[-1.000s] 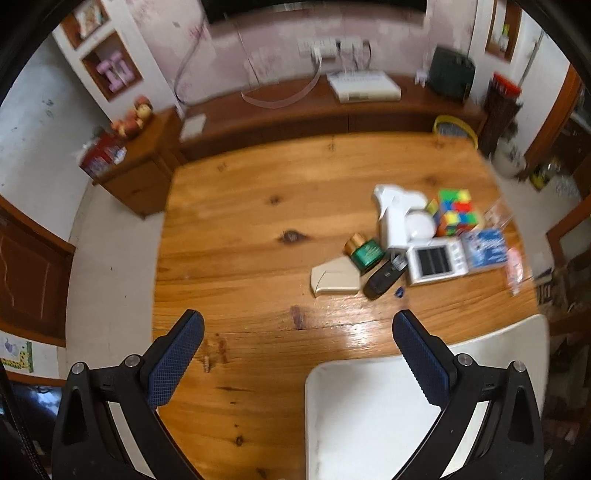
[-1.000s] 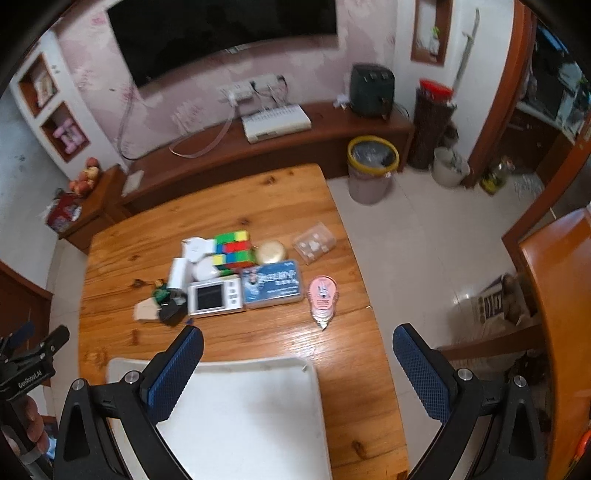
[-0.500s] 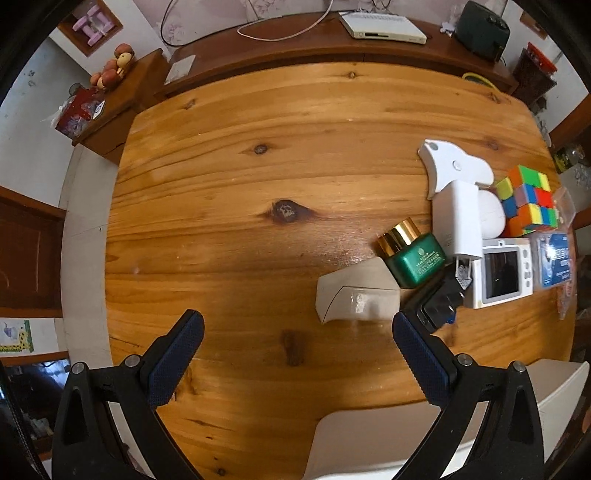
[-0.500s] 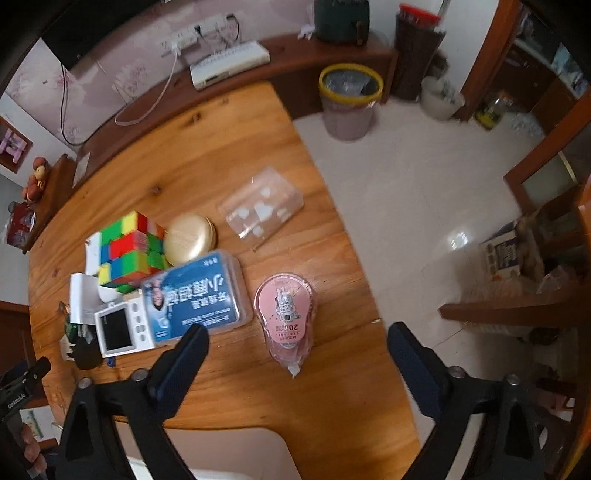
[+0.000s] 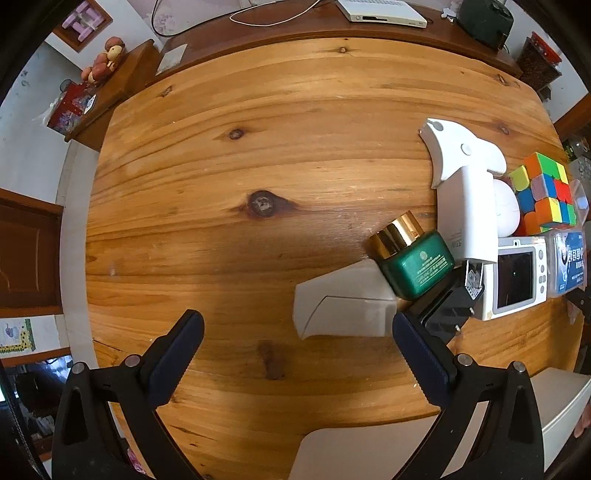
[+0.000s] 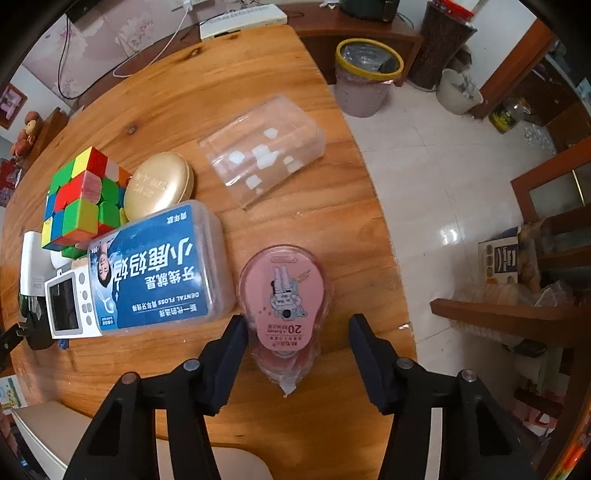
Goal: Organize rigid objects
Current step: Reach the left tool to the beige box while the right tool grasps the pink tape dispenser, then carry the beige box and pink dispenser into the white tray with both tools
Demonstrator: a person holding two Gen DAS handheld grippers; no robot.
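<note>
My left gripper (image 5: 295, 328) is open just above the wooden table (image 5: 258, 166), its fingers either side of a beige case (image 5: 343, 310). Beside it lie a green jar with a gold lid (image 5: 413, 258), a black plug (image 5: 447, 314), a white spray head (image 5: 465, 192), a white small camera (image 5: 517, 277) and a colour cube (image 5: 543, 192). My right gripper (image 6: 295, 328) is open, its fingers flanking the near end of a pink tape dispenser (image 6: 284, 295). A blue dental floss box (image 6: 155, 269), gold tin (image 6: 159, 184) and clear plastic box (image 6: 262, 147) lie nearby.
A white tray (image 5: 406, 450) sits at the near table edge, also in the right wrist view (image 6: 55, 435). The table's right edge (image 6: 373, 206) drops to a tiled floor with a yellow-rimmed bin (image 6: 365, 81). A wooden sideboard (image 5: 295, 26) stands behind the table.
Both grippers have moved forward and down toward the table. The left one has closed in on the beige case, the right one on the pink tape dispenser. Both stay open.
</note>
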